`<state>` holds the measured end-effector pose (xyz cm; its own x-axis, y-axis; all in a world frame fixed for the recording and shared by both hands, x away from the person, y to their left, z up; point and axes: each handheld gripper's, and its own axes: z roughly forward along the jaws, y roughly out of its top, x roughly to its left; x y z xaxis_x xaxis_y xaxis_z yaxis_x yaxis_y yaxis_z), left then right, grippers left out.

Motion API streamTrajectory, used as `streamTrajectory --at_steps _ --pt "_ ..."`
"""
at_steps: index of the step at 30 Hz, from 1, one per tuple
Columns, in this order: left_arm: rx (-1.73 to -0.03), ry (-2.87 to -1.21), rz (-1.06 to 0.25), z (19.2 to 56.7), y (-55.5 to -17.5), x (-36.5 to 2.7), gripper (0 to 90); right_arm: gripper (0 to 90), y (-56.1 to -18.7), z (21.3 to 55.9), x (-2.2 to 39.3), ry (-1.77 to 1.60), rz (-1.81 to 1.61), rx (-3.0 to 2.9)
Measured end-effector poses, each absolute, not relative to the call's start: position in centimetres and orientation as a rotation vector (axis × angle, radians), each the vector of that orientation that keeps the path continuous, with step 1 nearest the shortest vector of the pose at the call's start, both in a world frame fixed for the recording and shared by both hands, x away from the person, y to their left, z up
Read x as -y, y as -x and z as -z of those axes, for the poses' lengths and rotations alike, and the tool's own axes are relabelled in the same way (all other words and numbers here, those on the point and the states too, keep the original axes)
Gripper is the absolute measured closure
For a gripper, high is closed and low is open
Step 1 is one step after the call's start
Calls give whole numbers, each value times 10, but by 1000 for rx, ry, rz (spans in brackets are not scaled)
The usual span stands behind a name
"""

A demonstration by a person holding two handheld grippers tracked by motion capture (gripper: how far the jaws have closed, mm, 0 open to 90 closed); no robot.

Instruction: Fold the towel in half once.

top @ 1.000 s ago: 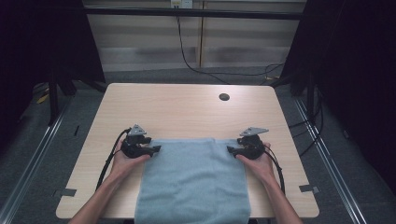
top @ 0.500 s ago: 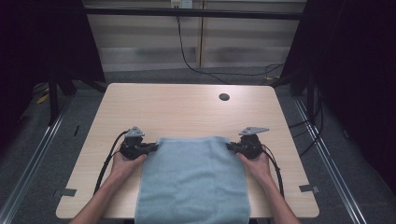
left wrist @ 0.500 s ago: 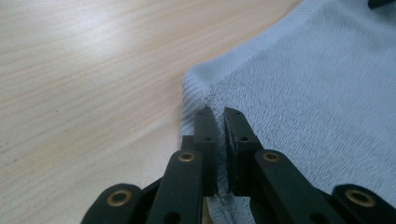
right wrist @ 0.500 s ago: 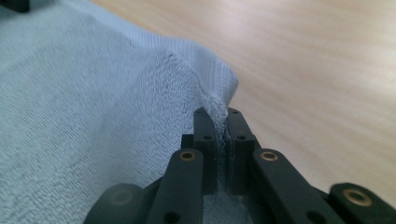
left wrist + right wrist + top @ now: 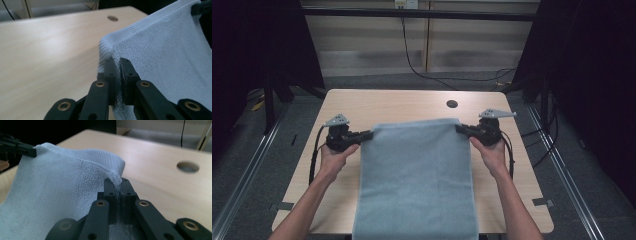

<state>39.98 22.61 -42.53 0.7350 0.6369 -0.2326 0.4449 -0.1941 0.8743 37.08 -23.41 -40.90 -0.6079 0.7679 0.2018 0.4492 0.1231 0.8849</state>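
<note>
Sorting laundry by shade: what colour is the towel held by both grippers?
The towel is plain light blue, seen best in the high view.

Your towel (image 5: 417, 175) spans gap between both grippers, blocks any direct crossing from left gripper (image 5: 368, 135) to right gripper (image 5: 460, 129). Far half of table (image 5: 402, 102) bare wood beyond towel's top edge: you can pass there freely. Cable hole (image 5: 452, 104) near far edge, flush, no obstacle. Bare strips of table outside each hand. Your cables trail back beside wrists. Dark frame posts flank table, well apart.
</note>
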Motion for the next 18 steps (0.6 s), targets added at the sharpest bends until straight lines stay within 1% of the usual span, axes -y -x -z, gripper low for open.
streamTrajectory --at_steps 8,13,15,18 --pt "-795 -1790 -262 382 -416 -228 852 864 -405 361 226 -1155 -1484 -2050" --pt "-788 -1752 -300 342 -423 -228 852 865 -414 326 224 -1115 -1477 -2018" --pt "-761 -1740 -318 324 -422 -228 852 865 -416 312 227 -1105 -1482 -1995" --pt "-728 -1741 -343 311 -413 -228 853 865 -408 294 230 -1068 -1537 -1954"
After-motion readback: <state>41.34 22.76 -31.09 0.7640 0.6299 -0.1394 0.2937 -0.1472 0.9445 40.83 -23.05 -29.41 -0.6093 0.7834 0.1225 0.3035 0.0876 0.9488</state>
